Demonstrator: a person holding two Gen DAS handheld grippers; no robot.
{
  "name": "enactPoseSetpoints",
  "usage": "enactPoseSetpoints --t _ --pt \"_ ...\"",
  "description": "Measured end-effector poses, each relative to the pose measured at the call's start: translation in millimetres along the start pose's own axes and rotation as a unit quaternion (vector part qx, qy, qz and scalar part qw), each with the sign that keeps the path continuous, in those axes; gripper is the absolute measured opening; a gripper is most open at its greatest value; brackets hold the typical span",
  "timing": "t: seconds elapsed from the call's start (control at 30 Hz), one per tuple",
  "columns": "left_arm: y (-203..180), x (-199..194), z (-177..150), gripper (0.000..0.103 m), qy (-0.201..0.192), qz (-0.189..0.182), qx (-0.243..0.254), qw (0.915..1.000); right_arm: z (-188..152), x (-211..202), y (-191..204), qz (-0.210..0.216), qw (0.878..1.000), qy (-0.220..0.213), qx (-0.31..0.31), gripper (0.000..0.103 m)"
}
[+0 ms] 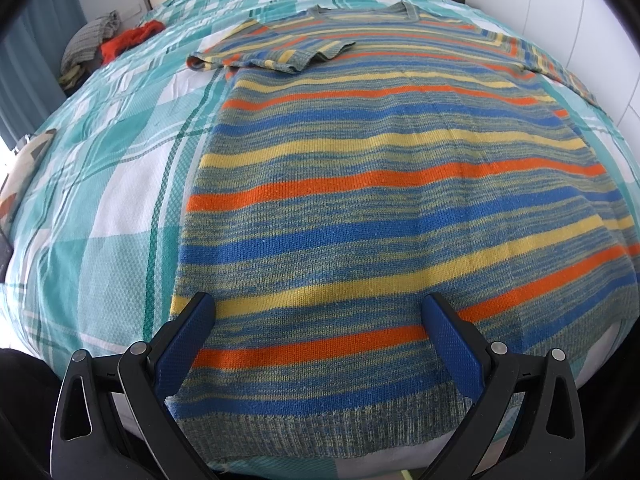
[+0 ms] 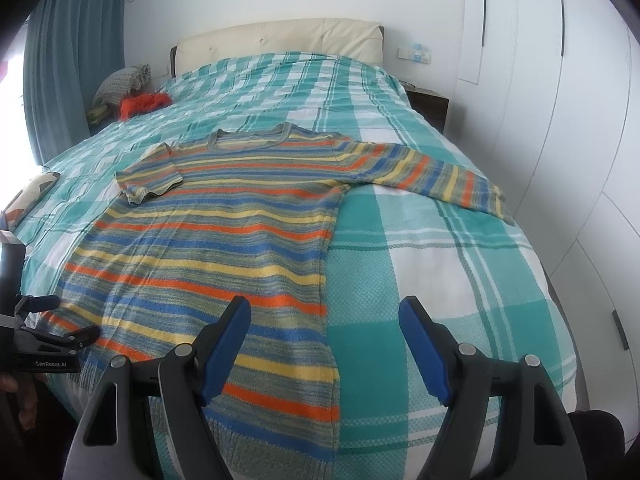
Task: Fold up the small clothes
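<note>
Striped sweater [image 2: 208, 236] lies flat on the plaid bedspread [image 2: 420, 240], hem twd me, neck twd the headboard [image 2: 280, 40]. One sleeve is folded in over the chest, other sleeve [image 2: 436, 176] stretched out to the side. My left gripper [image 1: 320, 312] is spread wide over the hem, holding nothing. My right gripper [image 2: 324, 316] is also wide open, empty, above the sweater's side edge. Orange cloth [image 2: 144, 104] sits near the pillow [image 2: 124, 80], far corner.

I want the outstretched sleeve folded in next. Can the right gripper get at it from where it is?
Probably yes. The right gripper is open and empty, and only bare bedspread lies between it and the outstretched sleeve; nothing rests on the sleeve. It lies well ahead, so a forward reach is needed.
</note>
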State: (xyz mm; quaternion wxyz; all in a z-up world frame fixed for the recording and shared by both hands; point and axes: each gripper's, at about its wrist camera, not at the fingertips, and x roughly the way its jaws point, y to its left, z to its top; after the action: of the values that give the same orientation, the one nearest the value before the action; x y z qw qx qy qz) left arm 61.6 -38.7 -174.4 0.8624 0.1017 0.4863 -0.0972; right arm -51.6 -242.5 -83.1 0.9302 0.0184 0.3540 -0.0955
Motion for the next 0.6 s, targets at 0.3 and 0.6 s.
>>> enactPoseSetpoints --t 0.3,0.6 --pt "1 -1 -1 0.103 0.002 -0.007 0.004 1.0 0 0 6 0.004 1.0 0.001 -0.012 0.076" --pt "40 -39 39 0.101 -0.003 -0.094 -0.05 0.9943 1 -4 6 0.006 1.0 -0.008 -0.012 0.076"
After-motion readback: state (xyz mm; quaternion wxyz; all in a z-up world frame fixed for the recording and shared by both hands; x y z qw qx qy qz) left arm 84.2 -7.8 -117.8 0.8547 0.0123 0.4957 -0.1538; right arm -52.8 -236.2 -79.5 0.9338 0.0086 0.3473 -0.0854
